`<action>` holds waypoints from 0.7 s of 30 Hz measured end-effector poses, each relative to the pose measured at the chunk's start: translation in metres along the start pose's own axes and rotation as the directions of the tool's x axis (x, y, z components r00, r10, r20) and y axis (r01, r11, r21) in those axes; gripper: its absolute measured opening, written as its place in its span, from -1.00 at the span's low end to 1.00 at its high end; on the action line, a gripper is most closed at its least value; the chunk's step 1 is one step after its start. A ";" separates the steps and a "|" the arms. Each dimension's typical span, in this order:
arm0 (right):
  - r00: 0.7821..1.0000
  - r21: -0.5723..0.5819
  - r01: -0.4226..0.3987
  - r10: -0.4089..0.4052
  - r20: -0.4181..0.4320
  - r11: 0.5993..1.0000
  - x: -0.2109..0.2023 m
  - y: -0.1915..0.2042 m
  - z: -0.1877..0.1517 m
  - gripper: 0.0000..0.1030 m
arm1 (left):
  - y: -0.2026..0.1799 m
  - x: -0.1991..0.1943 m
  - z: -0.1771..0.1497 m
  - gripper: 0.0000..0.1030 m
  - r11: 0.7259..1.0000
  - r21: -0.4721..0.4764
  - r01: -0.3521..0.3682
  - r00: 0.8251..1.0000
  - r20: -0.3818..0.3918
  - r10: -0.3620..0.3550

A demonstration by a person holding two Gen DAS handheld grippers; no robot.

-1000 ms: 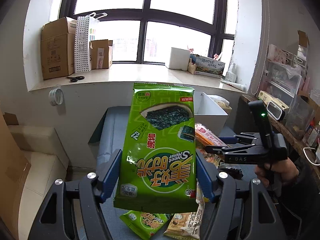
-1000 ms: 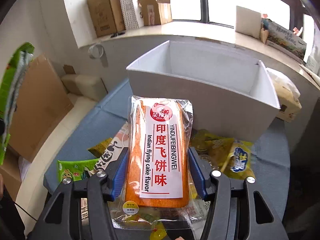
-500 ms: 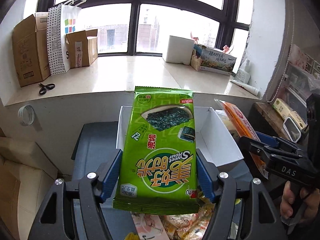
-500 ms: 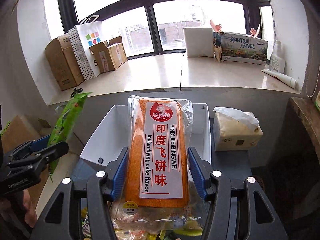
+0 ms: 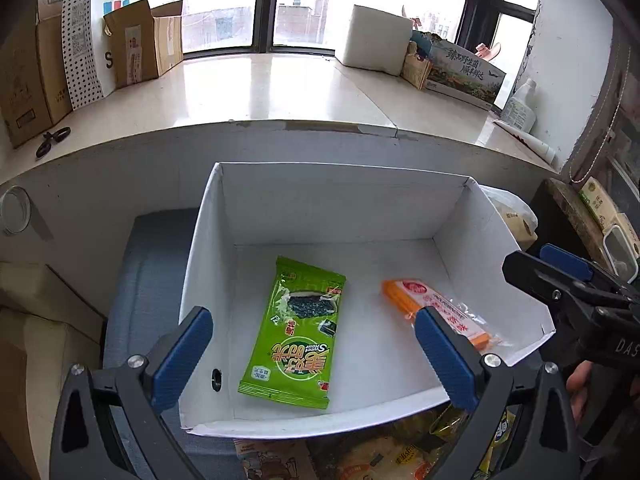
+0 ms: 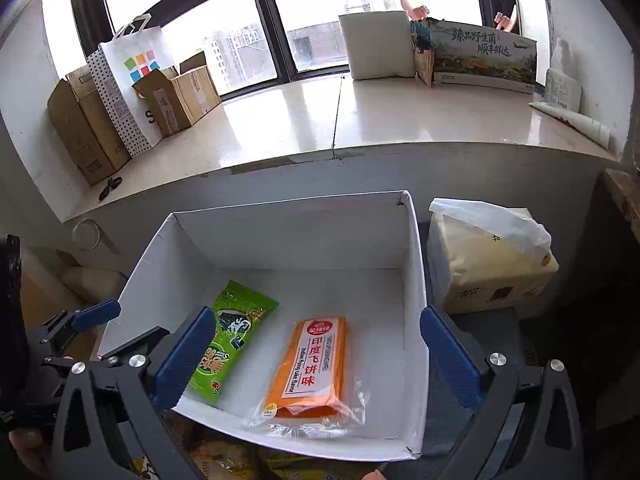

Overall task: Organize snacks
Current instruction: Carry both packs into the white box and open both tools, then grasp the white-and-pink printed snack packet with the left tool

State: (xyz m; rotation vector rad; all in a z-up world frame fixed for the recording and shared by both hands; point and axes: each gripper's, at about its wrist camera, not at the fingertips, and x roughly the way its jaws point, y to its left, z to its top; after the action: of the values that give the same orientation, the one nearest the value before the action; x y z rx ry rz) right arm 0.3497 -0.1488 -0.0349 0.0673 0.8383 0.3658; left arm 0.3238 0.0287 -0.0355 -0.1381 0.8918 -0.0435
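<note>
Left gripper [image 5: 314, 354] and right gripper [image 6: 316, 360] tilt downward, fingers opening, empty.

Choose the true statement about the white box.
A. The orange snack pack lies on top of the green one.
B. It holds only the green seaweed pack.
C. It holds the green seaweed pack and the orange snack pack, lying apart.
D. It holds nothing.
C: both wrist views show the seaweed pack and the orange pack flat on the floor of the box, with bare white between them.
</note>
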 end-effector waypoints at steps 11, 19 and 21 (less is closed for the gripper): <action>0.980 -0.037 -0.075 0.081 0.182 0.996 -0.069 0.004 -0.011 1.00 | 0.011 -0.078 -0.032 1.00 0.999 0.040 0.015 0.980 0.196 -0.023; 0.953 -0.135 -0.141 0.172 0.251 0.981 -0.140 0.028 -0.052 1.00 | 0.020 -0.153 -0.083 1.00 0.992 0.116 0.040 0.970 0.233 -0.066; 0.946 -0.159 -0.163 0.200 0.253 0.974 -0.155 0.036 -0.069 1.00 | 0.025 -0.173 -0.100 1.00 0.991 0.127 0.046 0.965 0.250 -0.077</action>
State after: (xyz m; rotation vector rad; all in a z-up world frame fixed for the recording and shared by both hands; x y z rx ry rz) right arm 0.1937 -0.1741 0.0372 0.0656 0.5377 0.5741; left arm 0.1368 0.0597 0.0330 -0.0568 0.6262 -0.1351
